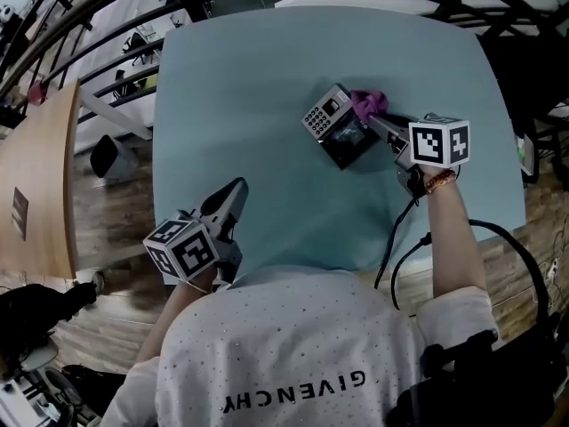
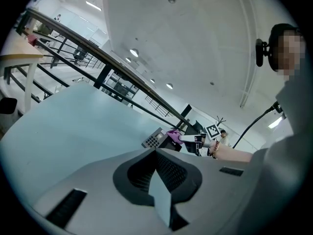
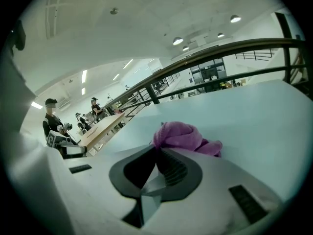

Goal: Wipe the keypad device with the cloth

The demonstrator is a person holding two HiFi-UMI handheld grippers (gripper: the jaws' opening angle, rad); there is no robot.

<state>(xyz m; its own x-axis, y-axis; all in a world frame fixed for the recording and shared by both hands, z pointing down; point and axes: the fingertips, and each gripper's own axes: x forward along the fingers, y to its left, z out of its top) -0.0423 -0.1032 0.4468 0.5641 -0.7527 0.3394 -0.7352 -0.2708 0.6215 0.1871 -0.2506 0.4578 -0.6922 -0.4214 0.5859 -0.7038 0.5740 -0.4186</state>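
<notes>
The keypad device (image 1: pixel 331 123) lies on the teal table (image 1: pixel 267 69) at the far right, its grey keypad end to the left and its dark body toward me. A bunched purple cloth (image 1: pixel 367 105) rests on its far right edge. My right gripper (image 1: pixel 373 119) reaches in from the right and is shut on the cloth (image 3: pixel 178 136), which bulges just past its tips. My left gripper (image 1: pixel 237 188) is shut on nothing, low over the table's front edge and well away from the device (image 2: pixel 155 139). The left gripper view also shows the cloth (image 2: pixel 174 133) in the distance.
A black cable (image 1: pixel 400 238) hangs over the table's front edge by my right arm. A wooden table (image 1: pixel 36 185) stands at the left, with a dark bin (image 1: pixel 107 157) on the floor between. Black railings run behind the table. People (image 3: pixel 51 119) stand far off.
</notes>
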